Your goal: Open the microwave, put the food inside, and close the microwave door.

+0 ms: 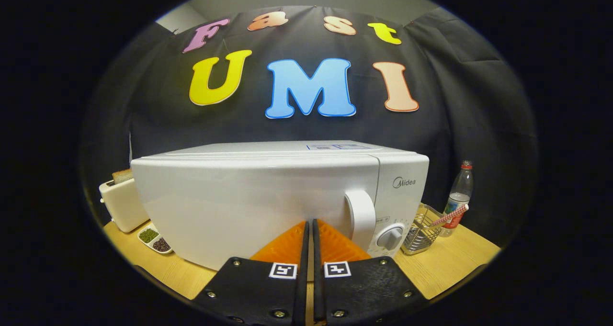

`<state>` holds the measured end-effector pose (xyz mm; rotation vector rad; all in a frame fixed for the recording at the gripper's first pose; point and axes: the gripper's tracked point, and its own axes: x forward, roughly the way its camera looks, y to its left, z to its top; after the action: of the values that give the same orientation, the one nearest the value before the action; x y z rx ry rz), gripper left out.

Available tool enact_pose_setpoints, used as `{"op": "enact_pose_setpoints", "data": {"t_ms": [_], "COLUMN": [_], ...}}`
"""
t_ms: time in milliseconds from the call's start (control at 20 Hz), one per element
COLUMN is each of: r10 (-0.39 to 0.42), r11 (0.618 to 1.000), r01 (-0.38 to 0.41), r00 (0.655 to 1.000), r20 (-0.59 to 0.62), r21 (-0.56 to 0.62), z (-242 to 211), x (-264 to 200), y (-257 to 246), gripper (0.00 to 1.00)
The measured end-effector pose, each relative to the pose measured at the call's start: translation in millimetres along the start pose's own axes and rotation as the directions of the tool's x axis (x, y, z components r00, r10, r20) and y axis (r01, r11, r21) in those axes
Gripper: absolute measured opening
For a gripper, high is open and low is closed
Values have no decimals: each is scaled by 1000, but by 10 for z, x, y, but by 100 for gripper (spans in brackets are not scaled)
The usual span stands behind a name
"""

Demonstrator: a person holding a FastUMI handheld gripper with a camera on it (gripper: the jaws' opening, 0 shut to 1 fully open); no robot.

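My gripper (309, 225) has its fingers drawn almost together with nothing between them, their tips right up against the closed door of the white microwave (268, 196), just left of its door handle (361, 216). The microwave sits on the wooden table (445, 264). To its left are a toaster (122, 204) holding bread and a small divided dish (154, 239), to its right a wire basket (424, 232) and a plastic bottle (459, 194).

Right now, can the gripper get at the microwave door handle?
Probably yes. The gripper has its fingers shut together, close to the closed microwave door, and the door handle sits just beside the fingertips with nothing between. The fingers would need to open first to hook it.
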<state>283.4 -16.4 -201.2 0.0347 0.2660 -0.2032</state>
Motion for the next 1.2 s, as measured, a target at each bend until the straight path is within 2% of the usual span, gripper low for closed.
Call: {"op": "enact_pose_setpoints", "data": {"t_ms": [150,300,550,1200], "r10": [11,20,56,155], "r11": [999,1000,998,987], "r01": [-9,-19,-55,-160], "r00": [999,999,997,970], "r20": [-52,-33,49,185], "r21": [41,20,-15,10], "z": [-87,-34,178,688], "x": [-56,-260,-820,-2354], "y": [-75,-131,-211,-365], "gripper": [6,6,6,6]}}
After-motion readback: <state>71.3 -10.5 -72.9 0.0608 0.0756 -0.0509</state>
